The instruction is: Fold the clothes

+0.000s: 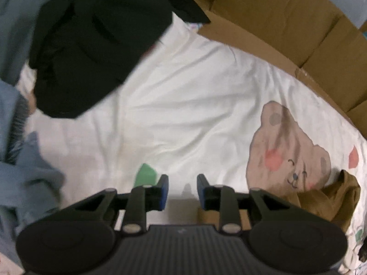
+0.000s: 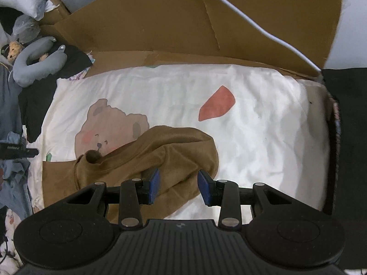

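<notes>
Nearest to the camera, the right gripper (image 2: pixel 178 186) hangs just over a crumpled brown garment (image 2: pixel 149 158); its blue pads stand apart, with the cloth below and between them but not pinched. The left gripper (image 1: pixel 182 191) also has its fingers apart, with nothing between them, only the bare sheet under it.

I judge the folding is hardly begun: the brown garment lies bunched, not flat, and no folded pile is visible.

The surface is a white bed sheet (image 2: pixel 263 126) with a printed bear (image 2: pixel 110 126). Flattened cardboard (image 2: pixel 195 23) stands behind it. To the left side lie a black garment (image 1: pixel 91 52) and blue clothes (image 1: pixel 25 183), unfolded, and a grey neck pillow (image 2: pixel 34 66).
</notes>
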Tool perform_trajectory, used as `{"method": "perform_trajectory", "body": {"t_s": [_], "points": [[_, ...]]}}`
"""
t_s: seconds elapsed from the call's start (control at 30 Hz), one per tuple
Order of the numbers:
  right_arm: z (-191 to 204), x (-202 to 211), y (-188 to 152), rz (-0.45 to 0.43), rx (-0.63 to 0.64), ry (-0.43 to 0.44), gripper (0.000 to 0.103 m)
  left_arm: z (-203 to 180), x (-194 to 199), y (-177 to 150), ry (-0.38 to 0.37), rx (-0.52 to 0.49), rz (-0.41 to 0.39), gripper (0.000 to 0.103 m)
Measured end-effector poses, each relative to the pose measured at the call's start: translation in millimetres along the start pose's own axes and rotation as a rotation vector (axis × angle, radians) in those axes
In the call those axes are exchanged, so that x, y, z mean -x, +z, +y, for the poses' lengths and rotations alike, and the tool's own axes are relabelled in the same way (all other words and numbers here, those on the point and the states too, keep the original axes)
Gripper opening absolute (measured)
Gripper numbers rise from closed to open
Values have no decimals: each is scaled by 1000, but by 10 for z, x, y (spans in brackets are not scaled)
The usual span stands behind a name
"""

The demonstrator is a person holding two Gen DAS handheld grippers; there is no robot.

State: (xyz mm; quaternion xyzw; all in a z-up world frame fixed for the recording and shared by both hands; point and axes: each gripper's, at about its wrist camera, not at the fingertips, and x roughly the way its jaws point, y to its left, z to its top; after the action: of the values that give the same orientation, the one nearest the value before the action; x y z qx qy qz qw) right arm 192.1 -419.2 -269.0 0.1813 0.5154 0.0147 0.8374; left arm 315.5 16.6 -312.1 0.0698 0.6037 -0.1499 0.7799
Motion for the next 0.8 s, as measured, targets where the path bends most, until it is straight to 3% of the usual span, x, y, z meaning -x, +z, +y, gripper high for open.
{"method": "perform_trajectory", "body": {"t_s": [0.13, 0.3, 0.43, 0.57, 0.8], "points": [[-154, -179, -38, -45, 1, -11, 43, -159, -258, 41, -17, -21, 49, 29], [-364, -340, -103, -86, -85, -7, 43, -301, -405, -132, -11, -148, 147, 35], [-372, -445, -161, -63, -77, 1, 43, -284, -357, -335, -94, -187, 191, 52], [-353, -509, -171, -45, -35, -5, 44, -277, -310, -513, -92, -244, 177, 53], [-426, -512, -18, -70, -33, 1, 51, -261, -257, -518, -114, -233, 122, 53]]}}
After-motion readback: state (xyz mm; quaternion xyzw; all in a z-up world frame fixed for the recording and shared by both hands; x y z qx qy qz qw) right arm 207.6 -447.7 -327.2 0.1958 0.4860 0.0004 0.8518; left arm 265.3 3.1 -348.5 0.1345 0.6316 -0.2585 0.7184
